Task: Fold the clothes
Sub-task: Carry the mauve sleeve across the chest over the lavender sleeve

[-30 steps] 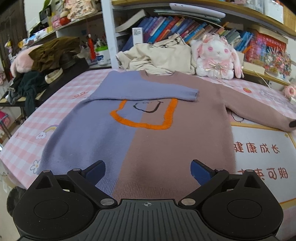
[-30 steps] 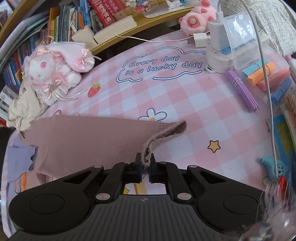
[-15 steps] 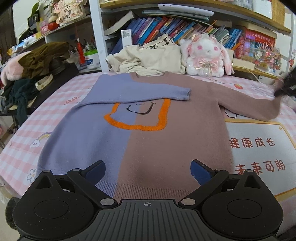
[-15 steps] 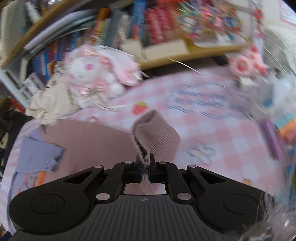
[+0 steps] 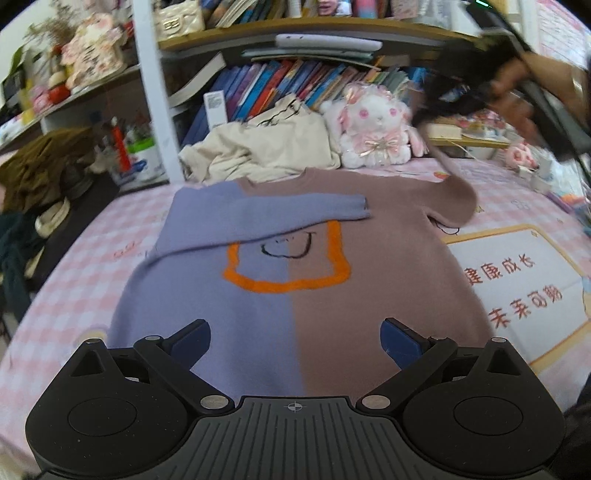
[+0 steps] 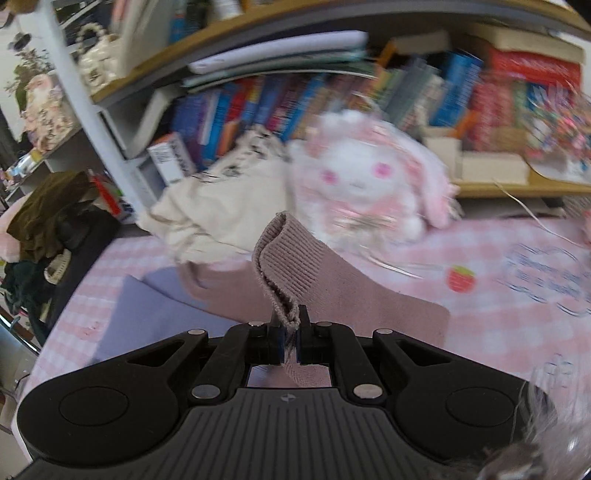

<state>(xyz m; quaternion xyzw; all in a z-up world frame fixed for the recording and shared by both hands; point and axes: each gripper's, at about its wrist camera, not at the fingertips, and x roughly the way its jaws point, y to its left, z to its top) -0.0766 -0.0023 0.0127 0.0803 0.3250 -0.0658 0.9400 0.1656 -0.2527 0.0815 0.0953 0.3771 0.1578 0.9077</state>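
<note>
The sweater (image 5: 295, 266), half lilac and half mauve, lies flat on the pink checked tabletop (image 5: 92, 236), its lilac sleeve (image 5: 266, 218) folded across the chest above an orange outline; the mauve sleeve (image 6: 291, 266) is lifted off the cloth, its ribbed cuff pinched between the closed jaws of the right hand-held gripper (image 6: 290, 332), which a hand (image 5: 517, 92) carries, blurred, at the upper right of the left wrist view; the left hand-held gripper (image 5: 295, 336) hangs over the hem with its jaws wide and nothing between them; behind the sweater sit a cream garment (image 5: 266, 151) in a heap and a plush rabbit (image 5: 373, 129); the bookshelf (image 5: 295, 33) beyond holds rows of books (image 5: 266, 88); dark clothes (image 5: 40, 166) are piled at the left.
</note>
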